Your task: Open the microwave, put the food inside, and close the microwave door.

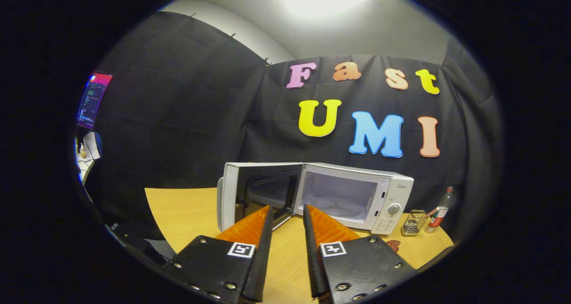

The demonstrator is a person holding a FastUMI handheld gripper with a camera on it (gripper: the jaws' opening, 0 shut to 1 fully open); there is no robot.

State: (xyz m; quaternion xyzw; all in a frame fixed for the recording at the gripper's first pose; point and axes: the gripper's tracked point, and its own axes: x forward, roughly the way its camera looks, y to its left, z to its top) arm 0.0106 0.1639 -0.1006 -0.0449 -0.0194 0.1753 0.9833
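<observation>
Standing beside the booth and taking the gripper view first: the hand-held gripper [287, 214] is released, its two fingers parted with bare tabletop between them and nothing held. Just beyond the fingertips sits the white box-shaped microwave [357, 197], its white-framed door with dark glass window [263, 192] swung open toward the left finger, cavity exposed, with the pale round turntable [345, 211] on its floor.

Location of the food: a small reddish item [393, 245] lies on the light wooden round table [178, 214], just past the right finger's housing and in front of the microwave's control panel. It is mostly hidden, so I cannot say for certain it is the food; I judge it likely.

Risks, in my judgement:
- The open door's lower edge stands just ahead of the left fingertip; a swing toward the red item could clip it and shift the appliance.
- The item sits near the table's front edge; a clumsy pinch could push it off.
- A wire mesh basket [414, 222] and a clear plastic bottle with red label [439, 212] stand right of the microwave; a wide approach from that side could topple the bottle.

Open room: broad bare table left of the door; a clear strip in front of the cavity for straight insertion.
</observation>
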